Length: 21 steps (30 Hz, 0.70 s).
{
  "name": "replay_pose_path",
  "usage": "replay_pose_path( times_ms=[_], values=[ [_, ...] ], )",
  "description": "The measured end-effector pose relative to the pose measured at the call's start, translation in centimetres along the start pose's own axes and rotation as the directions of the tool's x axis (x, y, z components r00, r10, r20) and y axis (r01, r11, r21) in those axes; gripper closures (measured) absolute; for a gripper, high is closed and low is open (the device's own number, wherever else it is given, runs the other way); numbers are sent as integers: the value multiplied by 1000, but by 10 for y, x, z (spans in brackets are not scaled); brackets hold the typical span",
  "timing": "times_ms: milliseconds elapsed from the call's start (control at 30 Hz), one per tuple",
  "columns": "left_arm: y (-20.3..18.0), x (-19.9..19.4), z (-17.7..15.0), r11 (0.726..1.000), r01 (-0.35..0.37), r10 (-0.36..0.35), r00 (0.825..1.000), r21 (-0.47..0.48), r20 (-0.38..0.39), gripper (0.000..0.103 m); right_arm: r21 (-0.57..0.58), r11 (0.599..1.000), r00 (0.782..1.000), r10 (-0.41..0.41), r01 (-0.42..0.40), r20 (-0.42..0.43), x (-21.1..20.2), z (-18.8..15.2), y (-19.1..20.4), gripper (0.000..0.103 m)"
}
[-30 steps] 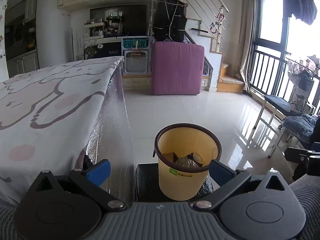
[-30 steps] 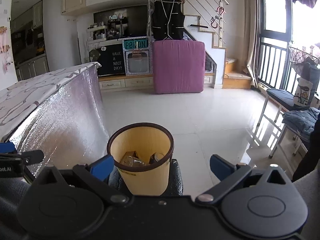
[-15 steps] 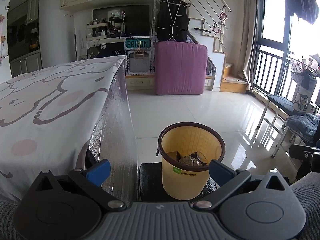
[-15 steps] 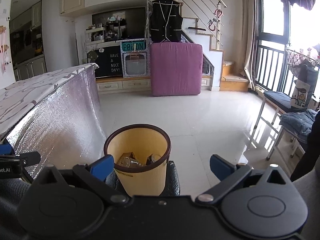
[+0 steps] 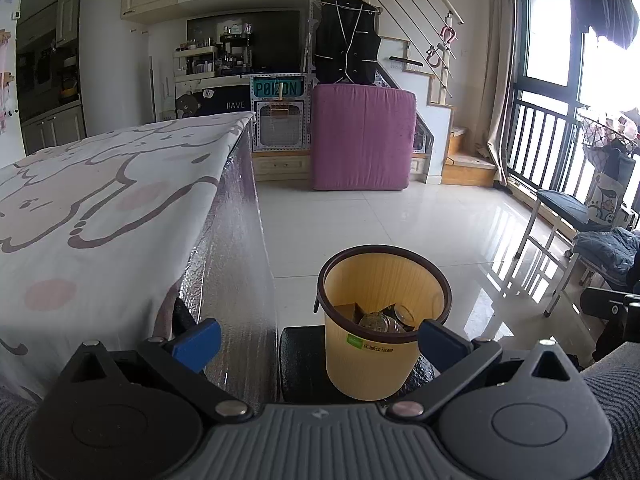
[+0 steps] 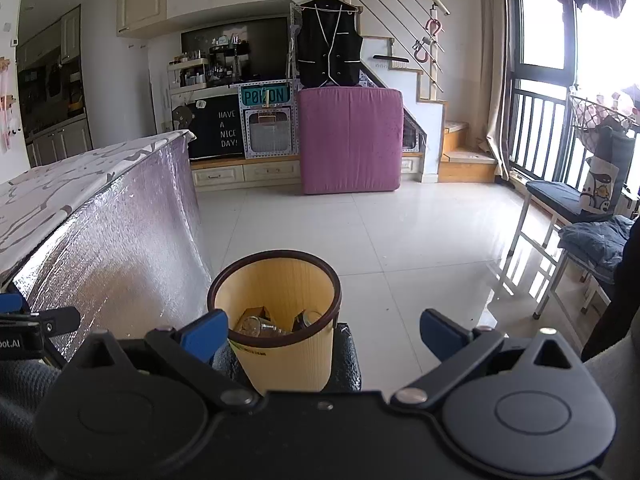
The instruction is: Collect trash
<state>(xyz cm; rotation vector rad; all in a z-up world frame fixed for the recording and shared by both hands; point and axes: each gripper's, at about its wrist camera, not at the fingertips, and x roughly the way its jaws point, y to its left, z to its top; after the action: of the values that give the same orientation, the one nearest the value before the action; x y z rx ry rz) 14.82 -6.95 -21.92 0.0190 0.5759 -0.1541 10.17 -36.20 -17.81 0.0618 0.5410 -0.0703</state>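
Behind the yellow bin [image 6: 280,312], signs read "POIZON" [image 5: 277,89] and "HAVE A NICE DAY!" [image 6: 227,129].

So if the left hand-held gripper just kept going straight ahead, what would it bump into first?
Probably the yellow trash bin: it stands directly ahead, between the open fingers of the left hand-held gripper. Depth is hard to judge; aimed slightly higher, it could pass over the rim toward open floor.

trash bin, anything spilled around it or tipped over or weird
Nothing stands out. The trash bin stands upright on a dark stool beside the covered table, with the trash down inside it. No litter shows on the floor nearby. Both claws, left claw and right claw, are open and empty.
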Motion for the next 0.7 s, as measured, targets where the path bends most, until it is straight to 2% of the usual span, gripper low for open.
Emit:
replay_pose_path(
  times_ms=[700],
  values=[
    [0,0,0,1000,-1,1,1000,1,1,0,2,1000,1000,2,-2,0,0,0,-1,0]
  ],
)
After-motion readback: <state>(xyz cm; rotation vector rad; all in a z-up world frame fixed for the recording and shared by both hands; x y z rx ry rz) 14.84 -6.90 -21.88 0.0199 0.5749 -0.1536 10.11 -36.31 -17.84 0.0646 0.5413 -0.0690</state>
